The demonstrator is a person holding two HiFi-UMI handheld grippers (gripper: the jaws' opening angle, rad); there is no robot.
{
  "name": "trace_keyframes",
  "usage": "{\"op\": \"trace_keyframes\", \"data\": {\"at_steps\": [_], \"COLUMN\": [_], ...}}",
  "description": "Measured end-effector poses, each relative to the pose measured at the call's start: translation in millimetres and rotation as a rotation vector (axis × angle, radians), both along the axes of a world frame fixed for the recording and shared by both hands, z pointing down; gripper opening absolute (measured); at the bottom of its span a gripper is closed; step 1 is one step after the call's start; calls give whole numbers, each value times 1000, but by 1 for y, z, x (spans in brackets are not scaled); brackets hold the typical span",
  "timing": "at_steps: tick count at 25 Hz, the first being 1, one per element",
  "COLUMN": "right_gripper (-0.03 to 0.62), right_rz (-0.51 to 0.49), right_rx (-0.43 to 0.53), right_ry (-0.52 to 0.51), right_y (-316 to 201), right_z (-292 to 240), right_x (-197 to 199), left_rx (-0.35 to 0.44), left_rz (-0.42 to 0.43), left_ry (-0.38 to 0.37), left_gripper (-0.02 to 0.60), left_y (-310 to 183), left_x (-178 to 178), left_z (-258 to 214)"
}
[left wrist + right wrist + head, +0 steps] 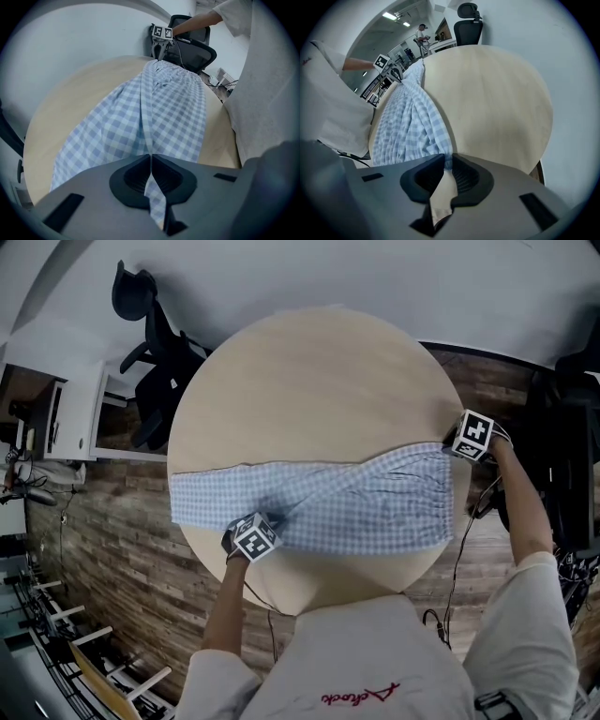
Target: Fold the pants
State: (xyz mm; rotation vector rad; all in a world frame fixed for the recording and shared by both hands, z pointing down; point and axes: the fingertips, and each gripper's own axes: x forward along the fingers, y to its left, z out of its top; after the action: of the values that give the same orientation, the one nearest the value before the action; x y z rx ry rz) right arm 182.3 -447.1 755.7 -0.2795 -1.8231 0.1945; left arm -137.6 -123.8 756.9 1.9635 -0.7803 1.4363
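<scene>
Blue-and-white checked pants (375, 502) lie stretched across the round pale wooden table (309, 381), waistband to the right and legs to the left. My left gripper (256, 524) sits on the near edge of the legs. In the left gripper view it (151, 157) is shut on a raised fold of the pants (154, 112), and cloth hangs through the jaws. My right gripper (452, 448) is at the waistband's far right corner. In the right gripper view it (446, 157) has its jaw tips pinched on the bunched edge of the pants (410, 122).
A black office chair (150, 334) stands beyond the table at the upper left, beside a white desk (66, 409). Another dark chair (572, 456) is at the right, with cables trailing near it. The floor (122, 549) is wood plank. The person's white shirt (375, 662) is against the table's near edge.
</scene>
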Motion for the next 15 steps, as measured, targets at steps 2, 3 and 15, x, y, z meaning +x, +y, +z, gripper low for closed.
{"op": "trace_keyframes", "data": {"at_steps": [2, 3, 15], "right_gripper": [63, 60, 58], "right_rz": [-2, -8, 18], "right_rx": [21, 45, 561], "right_ry": [-5, -10, -52], "right_y": [-1, -3, 16], "right_z": [-3, -5, -77], "right_x": [2, 3, 28], "left_rx": [2, 7, 177], "left_rz": [0, 3, 119], "left_ry": [-4, -6, 12], "left_gripper": [39, 38, 38], "left_y": [0, 0, 17], "left_x": [0, -1, 0], "left_z": [-2, -4, -46]}}
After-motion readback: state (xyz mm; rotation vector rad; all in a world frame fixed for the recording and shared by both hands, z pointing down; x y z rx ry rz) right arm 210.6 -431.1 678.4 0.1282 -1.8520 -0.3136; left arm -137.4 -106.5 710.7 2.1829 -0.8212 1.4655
